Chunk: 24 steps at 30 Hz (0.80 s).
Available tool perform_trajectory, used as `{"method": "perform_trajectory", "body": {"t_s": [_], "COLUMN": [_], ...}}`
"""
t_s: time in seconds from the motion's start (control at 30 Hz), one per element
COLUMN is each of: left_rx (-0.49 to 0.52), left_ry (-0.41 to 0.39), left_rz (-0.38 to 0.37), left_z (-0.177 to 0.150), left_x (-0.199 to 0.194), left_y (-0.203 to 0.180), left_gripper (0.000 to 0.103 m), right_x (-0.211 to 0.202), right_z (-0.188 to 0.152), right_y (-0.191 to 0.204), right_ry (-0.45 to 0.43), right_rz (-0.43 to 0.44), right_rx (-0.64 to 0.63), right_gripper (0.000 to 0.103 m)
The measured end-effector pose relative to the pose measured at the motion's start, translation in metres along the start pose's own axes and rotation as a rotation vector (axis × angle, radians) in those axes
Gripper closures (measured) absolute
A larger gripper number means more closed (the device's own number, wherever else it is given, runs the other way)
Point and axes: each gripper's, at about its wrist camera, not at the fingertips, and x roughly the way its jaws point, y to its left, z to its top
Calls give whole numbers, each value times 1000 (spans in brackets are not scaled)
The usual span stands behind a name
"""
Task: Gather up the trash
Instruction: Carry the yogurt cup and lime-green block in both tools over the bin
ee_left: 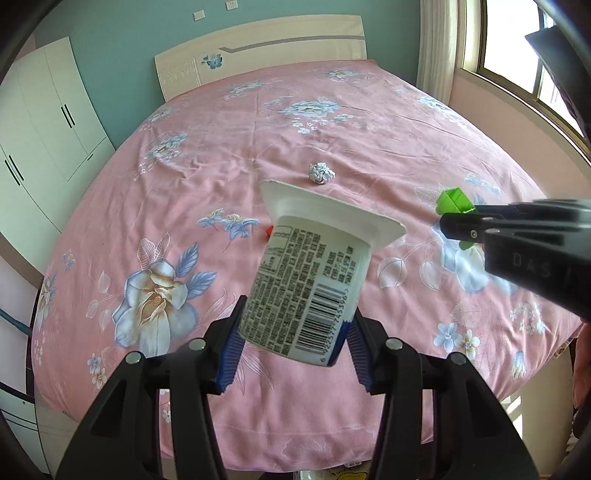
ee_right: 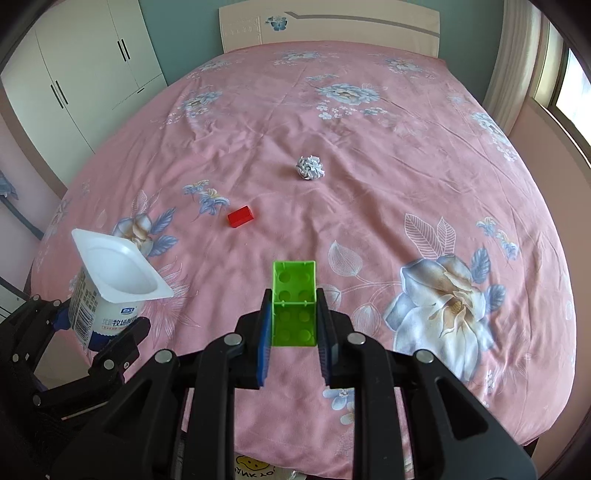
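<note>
Bedroom setting: a bed (ee_right: 369, 155) under a pink floral sheet fills both views, with a pale headboard (ee_right: 332, 26) at the far end, a white wardrobe (ee_right: 88, 55) to the left and a window (ee_left: 517, 55) to the right. Left claw (ee_left: 295, 354) is clenched on a white yogurt cup (ee_left: 310, 280), its blue pads pressing the lower body on either side; the cup is held off the bed, tilted, with the wide rim pointing away from the camera and the barcode label facing it. In the right wrist view the same cup (ee_right: 110, 288) appears at lower left, its open mouth showing an empty white interior, with the left claw (ee_right: 99, 332) gripping it near the base. Right claw (ee_right: 293, 325) is clamped on a green block (ee_right: 294, 302), the blue pads tight against its two side faces; the block's hollow studded underside faces the camera, and it is also clear of the sheet. From the left wrist view the right claw (ee_left: 454, 221) enters from the right edge with the green block (ee_left: 454, 201) at its tip. Lying on the sheet near the middle of the bed is a crumpled paper ball (ee_right: 310, 168), well apart from both claws. A red block (ee_right: 241, 216) rests on the sheet nearer and to the left of the ball; in the left wrist view only a sliver of it (ee_left: 269, 231) shows beside the cup.
</note>
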Motion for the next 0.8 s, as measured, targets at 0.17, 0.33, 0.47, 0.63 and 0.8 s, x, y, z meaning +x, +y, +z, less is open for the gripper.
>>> {"method": "perform_trajectory", "body": {"t_s": [0.17, 0.33, 0.47, 0.63, 0.8], "left_rx": [14, 20, 25, 33, 55], "left_ry": [-38, -54, -43, -36, -21], "left_rz": [17, 19, 14, -4, -28], "left_z": [-25, -56, -84, -116, -146], "left_x": [-44, -71, -80, -88, -90], "left_y": [3, 7, 11, 13, 9], "left_gripper": [51, 51, 51, 51, 51], "right_x": [-45, -77, -92, -100, -98], "right_z": [-40, -81, -113, -155, -194], "right_y": [12, 26, 35, 48, 57], "right_ry": [-24, -37, -42, -41, -21], "right_rz": [4, 27, 37, 59, 90], "right_rx": [-45, -84, -113, -149, -162], "right_gripper": [80, 80, 80, 80, 80]}}
